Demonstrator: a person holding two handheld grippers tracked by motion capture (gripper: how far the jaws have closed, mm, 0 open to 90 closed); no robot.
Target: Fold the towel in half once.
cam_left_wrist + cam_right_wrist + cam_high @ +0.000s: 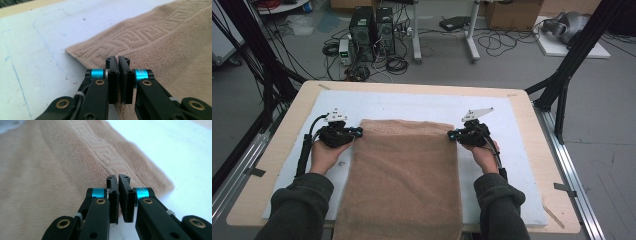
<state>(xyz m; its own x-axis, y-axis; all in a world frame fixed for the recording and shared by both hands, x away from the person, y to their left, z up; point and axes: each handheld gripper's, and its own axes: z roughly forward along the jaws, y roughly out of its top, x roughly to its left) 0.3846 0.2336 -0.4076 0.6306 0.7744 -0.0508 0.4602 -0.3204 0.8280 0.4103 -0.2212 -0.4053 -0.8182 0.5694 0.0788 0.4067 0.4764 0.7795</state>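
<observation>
Tan terry towel with key-pattern border (pixel 404 170) flat on white-padded bench (pixel 517 130), left claw (pixel 118 75) pinching its left edge, right claw (pixel 119 195) pinching its right edge.

No text, label, brand, number or sign can be read in any of the views. On the towel (pixel 160 37), a woven key-pattern border is seen near the far edge, but no lettering is formed by it. Faint blue pen lines are seen on the white mat (pixel 30 50) at the left, and no characters can be made out.
</observation>
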